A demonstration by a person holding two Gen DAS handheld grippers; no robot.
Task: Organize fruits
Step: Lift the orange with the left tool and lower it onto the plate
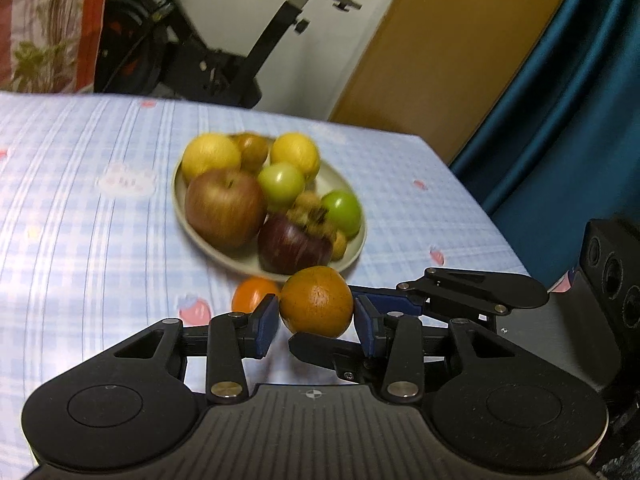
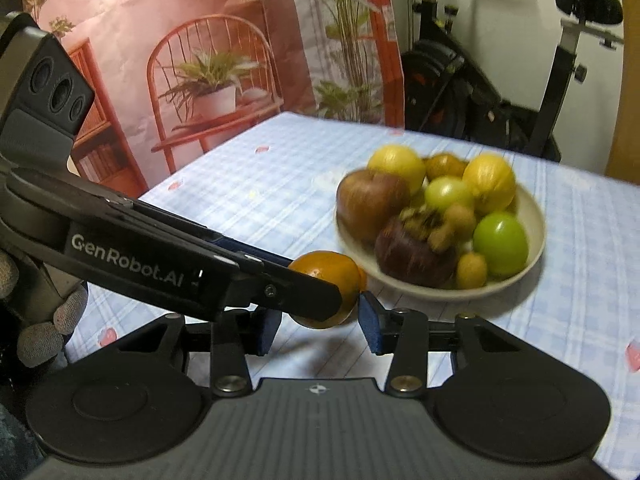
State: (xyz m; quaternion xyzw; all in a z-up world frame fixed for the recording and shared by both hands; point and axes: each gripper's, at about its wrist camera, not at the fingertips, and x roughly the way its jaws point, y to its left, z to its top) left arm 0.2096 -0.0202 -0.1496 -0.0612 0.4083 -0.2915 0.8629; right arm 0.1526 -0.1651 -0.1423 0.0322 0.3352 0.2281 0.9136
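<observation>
An orange-brown fruit (image 1: pixel 316 304) hangs just above the tablecloth, in front of the plate. My left gripper (image 1: pixel 316 319) is shut on it, blue pads pressing its left and right sides. My right gripper (image 2: pixel 320 330) closes on the same fruit (image 2: pixel 326 270) crosswise; its fingers (image 1: pixel 460 280) reach in from the right in the left wrist view. A left finger (image 2: pixel 280 284) hides part of that grip. A second orange fruit (image 1: pixel 252 298) lies on the cloth just behind. The cream plate (image 1: pixel 178 196) holds an apple (image 1: pixel 226 208), two lemons, green fruits and a mangosteen (image 1: pixel 294 248).
The table has a blue checked cloth (image 1: pixel 80 200); its right edge drops off beside a blue curtain (image 1: pixel 560 120). An exercise bike (image 1: pixel 256 40) stands behind the table. A printed backdrop (image 2: pixel 200 60) hangs at the far left. A gloved hand (image 2: pixel 44 320) holds the left gripper.
</observation>
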